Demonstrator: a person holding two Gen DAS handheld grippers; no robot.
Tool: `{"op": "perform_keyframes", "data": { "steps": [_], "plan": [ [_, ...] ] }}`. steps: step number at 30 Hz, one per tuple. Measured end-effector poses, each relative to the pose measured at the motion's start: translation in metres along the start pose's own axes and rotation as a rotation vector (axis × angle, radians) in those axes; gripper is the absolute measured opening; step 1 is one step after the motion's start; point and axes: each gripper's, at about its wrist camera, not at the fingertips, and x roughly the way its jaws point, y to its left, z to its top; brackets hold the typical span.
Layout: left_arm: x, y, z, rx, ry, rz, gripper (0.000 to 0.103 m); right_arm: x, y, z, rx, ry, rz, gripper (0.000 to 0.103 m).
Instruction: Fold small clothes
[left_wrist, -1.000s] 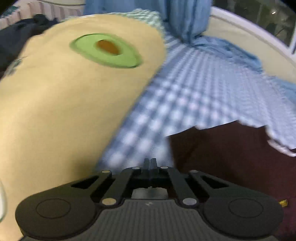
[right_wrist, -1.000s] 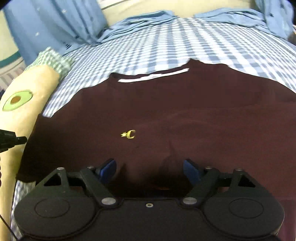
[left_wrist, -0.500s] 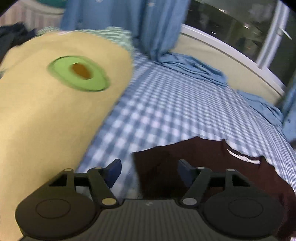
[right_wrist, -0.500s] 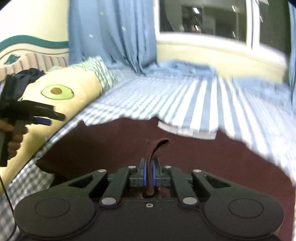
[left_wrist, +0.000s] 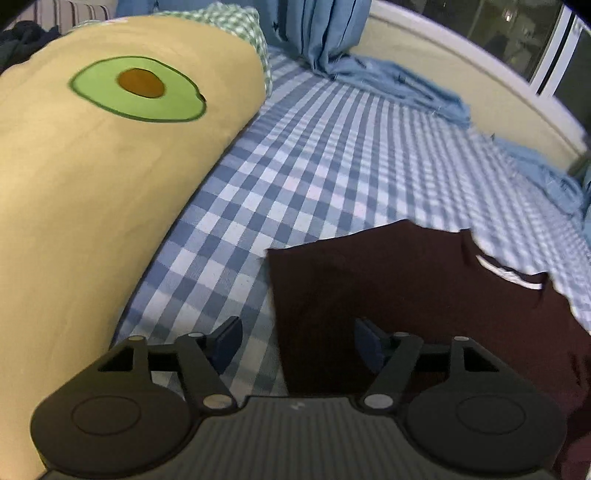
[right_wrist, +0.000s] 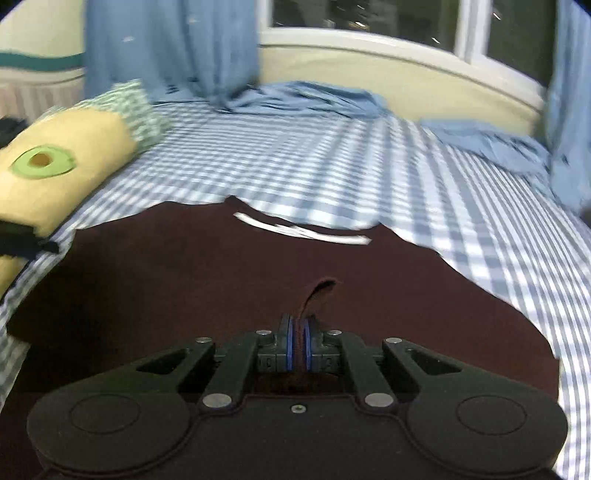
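A dark maroon T-shirt (right_wrist: 229, 273) lies spread on the blue-and-white checked bed sheet (right_wrist: 332, 166), its white neck label (right_wrist: 303, 232) at the far side. My right gripper (right_wrist: 299, 345) is shut on a pinched-up fold of the shirt's near hem, which sticks up between the pads. In the left wrist view the same shirt (left_wrist: 424, 295) shows its left sleeve edge. My left gripper (left_wrist: 297, 341) stands open over that edge, one pad above the sheet (left_wrist: 332, 166), the other above the cloth, nothing gripped. The left gripper's tip (right_wrist: 26, 240) shows at the right view's left edge.
A long tan pillow with an avocado print (left_wrist: 92, 166) lies along the left side of the bed. Blue curtains (right_wrist: 170, 48) hang at the back and pool on the sheet below a cream window ledge (right_wrist: 406, 74). Dark clothes (left_wrist: 22, 40) lie beyond the pillow.
My right gripper shut on the shirt's hem and lifted it. My left gripper went from shut to open and swung right, bringing the shirt's sleeve edge between its fingers.
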Motion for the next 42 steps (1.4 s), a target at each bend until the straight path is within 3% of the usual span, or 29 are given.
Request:
{"op": "perform_keyframes", "data": {
  "steps": [4, 7, 13, 17, 19, 24, 25, 28, 29, 30, 32, 38, 42],
  "plan": [
    [0.003, 0.006, -0.012, 0.003, 0.048, 0.036, 0.073, 0.017, -0.016, -0.011, 0.008, 0.077, 0.0, 0.005],
    [0.011, 0.008, -0.023, -0.001, 0.109, 0.045, 0.068, 0.024, -0.015, -0.015, 0.011, 0.084, -0.017, 0.005],
    [-0.008, 0.017, -0.049, -0.032, 0.108, -0.042, 0.072, 0.024, -0.016, -0.009, 0.045, 0.061, -0.013, 0.005],
    [-0.029, 0.025, -0.064, -0.053, 0.09, -0.142, 0.072, 0.022, -0.013, -0.009, 0.047, 0.073, 0.019, 0.005],
    [-0.039, 0.022, -0.069, -0.018, 0.084, -0.166, 0.075, 0.019, -0.009, -0.011, 0.029, 0.073, 0.025, 0.006],
    [-0.049, -0.008, -0.078, 0.147, 0.062, -0.107, 0.075, 0.015, -0.004, -0.012, 0.031, 0.072, 0.034, 0.006],
    [-0.046, -0.011, -0.076, 0.142, 0.064, -0.094, 0.073, 0.014, -0.004, -0.012, 0.034, 0.073, 0.034, 0.006],
    [-0.028, -0.017, -0.069, 0.109, 0.097, -0.056, 0.053, 0.012, -0.003, -0.009, 0.038, 0.071, 0.04, 0.006],
    [-0.021, -0.017, -0.066, 0.095, 0.124, -0.046, 0.044, 0.011, -0.002, -0.008, 0.037, 0.068, 0.042, 0.006],
    [-0.014, -0.016, -0.063, 0.075, 0.155, -0.05, 0.024, 0.008, -0.001, -0.006, 0.035, 0.064, 0.047, 0.006],
    [-0.015, -0.013, -0.062, 0.035, 0.145, -0.045, 0.007, 0.004, 0.001, -0.002, 0.034, 0.057, 0.072, 0.006],
    [-0.053, 0.013, -0.069, -0.046, -0.014, -0.022, 0.003, -0.009, 0.02, 0.004, 0.05, 0.047, 0.181, 0.006],
    [-0.04, 0.054, -0.074, -0.219, 0.036, -0.073, 0.005, 0.003, 0.038, -0.01, 0.055, 0.1, 0.21, 0.006]
  ]
}}
